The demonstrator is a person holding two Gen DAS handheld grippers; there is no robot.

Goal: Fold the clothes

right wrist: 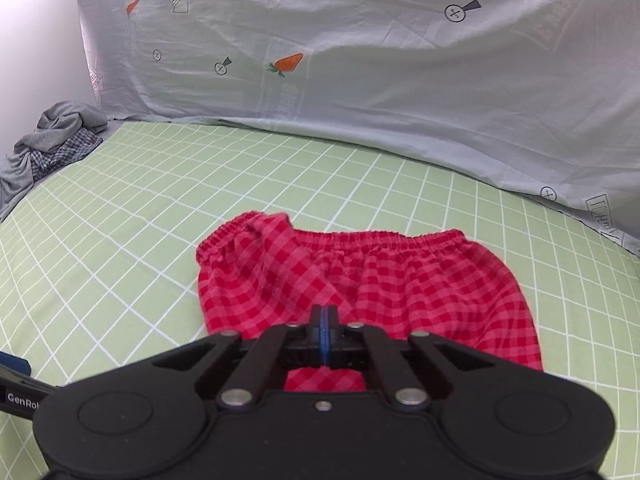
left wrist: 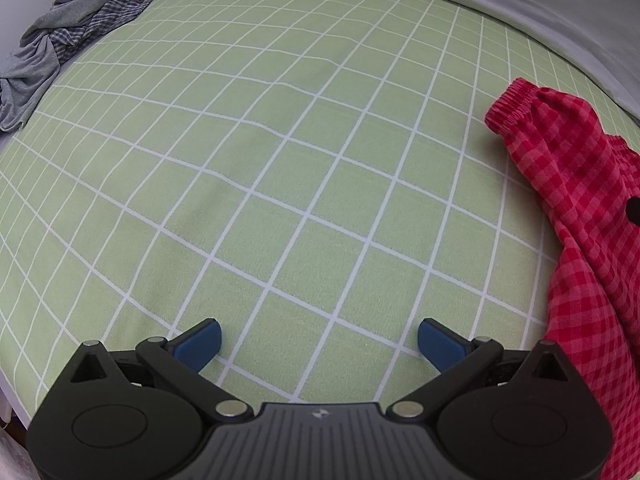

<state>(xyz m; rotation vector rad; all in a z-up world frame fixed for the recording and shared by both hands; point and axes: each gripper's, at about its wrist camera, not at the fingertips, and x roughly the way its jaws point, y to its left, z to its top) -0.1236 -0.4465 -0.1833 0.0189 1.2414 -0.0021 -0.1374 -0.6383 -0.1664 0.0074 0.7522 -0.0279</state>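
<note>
Red checked shorts (right wrist: 380, 280) lie on the green grid cloth (right wrist: 120, 240), elastic waistband at the far side. My right gripper (right wrist: 324, 312) has its blue pads pressed together on the shorts' near fabric. In the left wrist view the shorts (left wrist: 580, 220) lie at the right edge. My left gripper (left wrist: 320, 340) is open, its blue pads wide apart over bare green cloth (left wrist: 280, 160), left of the shorts and not touching them.
A crumpled pile of grey and blue-checked clothes (left wrist: 60, 40) lies at the far left corner; it also shows in the right wrist view (right wrist: 52, 140). A pale printed sheet (right wrist: 360, 80) rises behind the surface. Part of the left gripper (right wrist: 16, 380) shows at lower left.
</note>
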